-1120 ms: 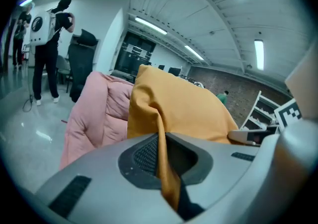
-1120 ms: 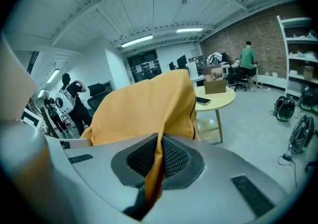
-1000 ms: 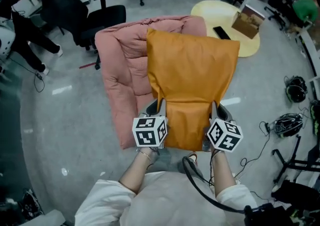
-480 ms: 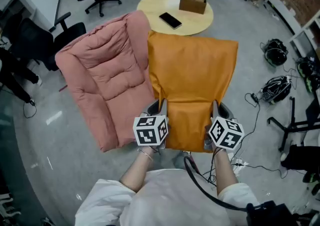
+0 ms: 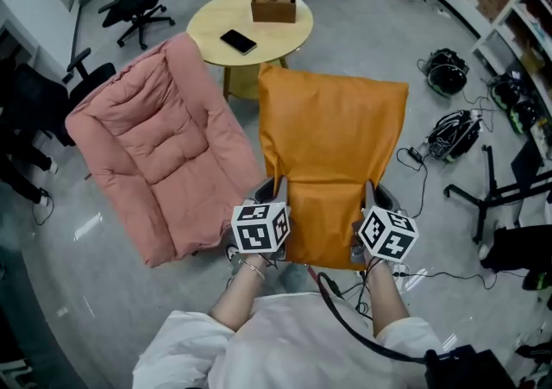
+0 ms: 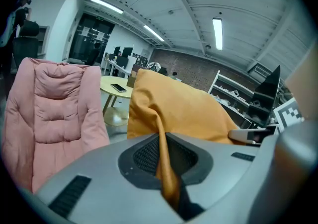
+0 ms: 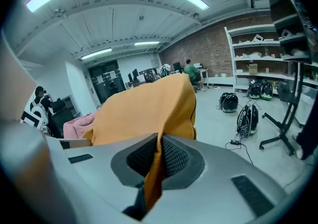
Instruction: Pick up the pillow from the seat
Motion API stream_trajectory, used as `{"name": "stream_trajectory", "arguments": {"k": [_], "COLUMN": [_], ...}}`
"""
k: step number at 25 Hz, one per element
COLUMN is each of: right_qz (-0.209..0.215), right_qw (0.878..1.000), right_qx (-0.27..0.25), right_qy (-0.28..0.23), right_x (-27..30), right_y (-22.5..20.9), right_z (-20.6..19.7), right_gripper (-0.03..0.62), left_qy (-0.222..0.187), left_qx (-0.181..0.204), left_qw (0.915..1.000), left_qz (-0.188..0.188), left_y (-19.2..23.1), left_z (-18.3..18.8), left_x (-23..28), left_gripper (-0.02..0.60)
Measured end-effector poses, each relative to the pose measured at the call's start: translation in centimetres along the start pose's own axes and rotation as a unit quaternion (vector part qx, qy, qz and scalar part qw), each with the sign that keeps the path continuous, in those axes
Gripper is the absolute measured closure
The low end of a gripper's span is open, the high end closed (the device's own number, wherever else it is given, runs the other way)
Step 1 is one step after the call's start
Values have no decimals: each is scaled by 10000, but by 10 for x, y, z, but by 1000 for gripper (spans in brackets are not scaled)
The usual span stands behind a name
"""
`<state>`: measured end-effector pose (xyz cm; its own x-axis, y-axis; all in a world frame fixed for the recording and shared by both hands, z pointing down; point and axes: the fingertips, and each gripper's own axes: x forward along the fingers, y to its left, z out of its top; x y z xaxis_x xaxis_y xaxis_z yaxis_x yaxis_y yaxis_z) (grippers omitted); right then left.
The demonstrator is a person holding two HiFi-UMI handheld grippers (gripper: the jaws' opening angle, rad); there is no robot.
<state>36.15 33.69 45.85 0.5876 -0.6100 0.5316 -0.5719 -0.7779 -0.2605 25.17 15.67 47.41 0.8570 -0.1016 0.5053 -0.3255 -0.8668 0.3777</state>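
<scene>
The left gripper (image 5: 278, 187) and right gripper (image 5: 371, 191) are each clamping a near corner of the flat orange fabric pillow (image 5: 332, 141), holding it off the padded pink armchair (image 5: 155, 141) just to its left. Its long axis is running away from the person, toward the round yellow table (image 5: 216, 16).

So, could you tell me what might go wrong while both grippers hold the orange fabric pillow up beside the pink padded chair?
The left gripper and right gripper each pinch only a thin fold at a near corner of the orange fabric pillow, so it might slip free. Its far edge hangs near the round yellow table, so a swing could perhaps sweep off the black phone.
</scene>
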Motion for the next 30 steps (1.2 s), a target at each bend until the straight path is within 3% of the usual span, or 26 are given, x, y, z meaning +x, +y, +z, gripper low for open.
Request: {"name": "stream_trajectory", "arguments": {"k": [7,18,30], "right_qz": [-376,-714,-821], "right_qw": [9989,9944,9930], "right_qx": [280,777,812], "right_qy": [58,-82,-229], "right_x": [-17,-21,-24], "right_y": [-55,-57,-53], "right_z": [-10,-21,-12], "right_gripper": [560,559,559], "left_qy": [335,478,442], "left_qx": [159,615,753], "left_qw": [9988,9953,9932], "left_qz": [-323,-574,-769], "left_y": [-45,-48,-48], "left_z": [-23,-8,5], "left_x": [23,34,35], "left_gripper": [552,555,555]}}
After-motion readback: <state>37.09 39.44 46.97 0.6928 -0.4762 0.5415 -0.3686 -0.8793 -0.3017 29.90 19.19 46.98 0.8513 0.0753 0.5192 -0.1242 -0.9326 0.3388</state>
